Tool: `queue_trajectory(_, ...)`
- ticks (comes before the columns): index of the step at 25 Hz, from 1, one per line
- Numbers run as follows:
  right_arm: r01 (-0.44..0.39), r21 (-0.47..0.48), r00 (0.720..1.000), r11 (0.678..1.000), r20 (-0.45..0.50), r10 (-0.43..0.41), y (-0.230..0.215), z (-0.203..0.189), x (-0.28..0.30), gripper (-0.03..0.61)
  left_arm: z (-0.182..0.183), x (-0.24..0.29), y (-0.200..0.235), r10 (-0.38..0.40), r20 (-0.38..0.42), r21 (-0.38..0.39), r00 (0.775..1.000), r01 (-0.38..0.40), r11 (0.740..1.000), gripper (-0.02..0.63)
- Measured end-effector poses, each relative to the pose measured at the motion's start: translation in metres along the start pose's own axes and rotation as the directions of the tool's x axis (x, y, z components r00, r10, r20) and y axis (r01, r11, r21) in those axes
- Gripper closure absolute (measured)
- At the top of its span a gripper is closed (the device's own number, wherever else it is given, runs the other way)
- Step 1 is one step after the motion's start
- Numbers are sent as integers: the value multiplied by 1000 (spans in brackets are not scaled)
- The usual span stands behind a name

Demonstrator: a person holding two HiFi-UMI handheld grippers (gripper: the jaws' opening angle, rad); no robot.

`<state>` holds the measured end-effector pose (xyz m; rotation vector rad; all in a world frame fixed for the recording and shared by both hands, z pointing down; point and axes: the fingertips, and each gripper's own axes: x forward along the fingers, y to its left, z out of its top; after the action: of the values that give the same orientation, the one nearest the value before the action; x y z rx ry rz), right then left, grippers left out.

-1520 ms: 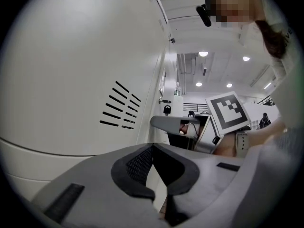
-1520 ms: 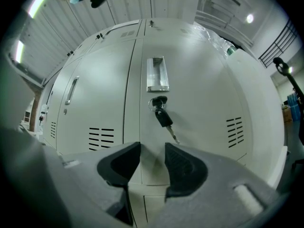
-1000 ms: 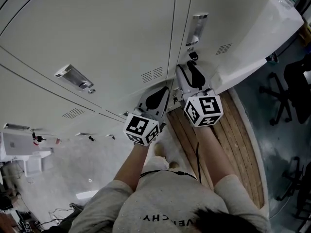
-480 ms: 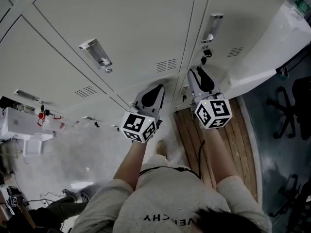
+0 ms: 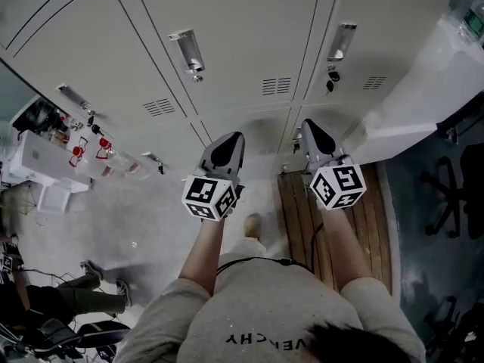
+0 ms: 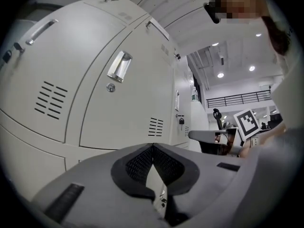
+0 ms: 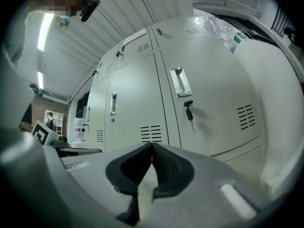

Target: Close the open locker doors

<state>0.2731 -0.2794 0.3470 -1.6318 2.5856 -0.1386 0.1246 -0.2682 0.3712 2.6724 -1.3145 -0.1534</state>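
Probably, your clenched, empty left gripper (image 5: 231, 137) and right gripper (image 5: 307, 125) should push the stiff grey metal locker door (image 5: 242, 29) beside its handle (image 5: 187, 50).

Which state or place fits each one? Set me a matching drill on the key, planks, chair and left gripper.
Things:
1. key
2. planks
3. chair
4. left gripper

States or places:
A. brown, lying flat
B. shut, empty
C. hanging on a door
D. black, far right

Pairs: 1-C, 2-A, 3-D, 4-B
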Motion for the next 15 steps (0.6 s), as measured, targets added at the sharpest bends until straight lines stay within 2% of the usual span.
queue_trajectory(6,-66,30,998,997,-6,66,31,-5,-39,578,5,-52,-8,81,31,6,996,-81,997,615)
queue_trajectory(15,-148,53,988,988,-28,149,80,-14,-100,578,3,-123,-44,146,43,18,988,-147,989,615)
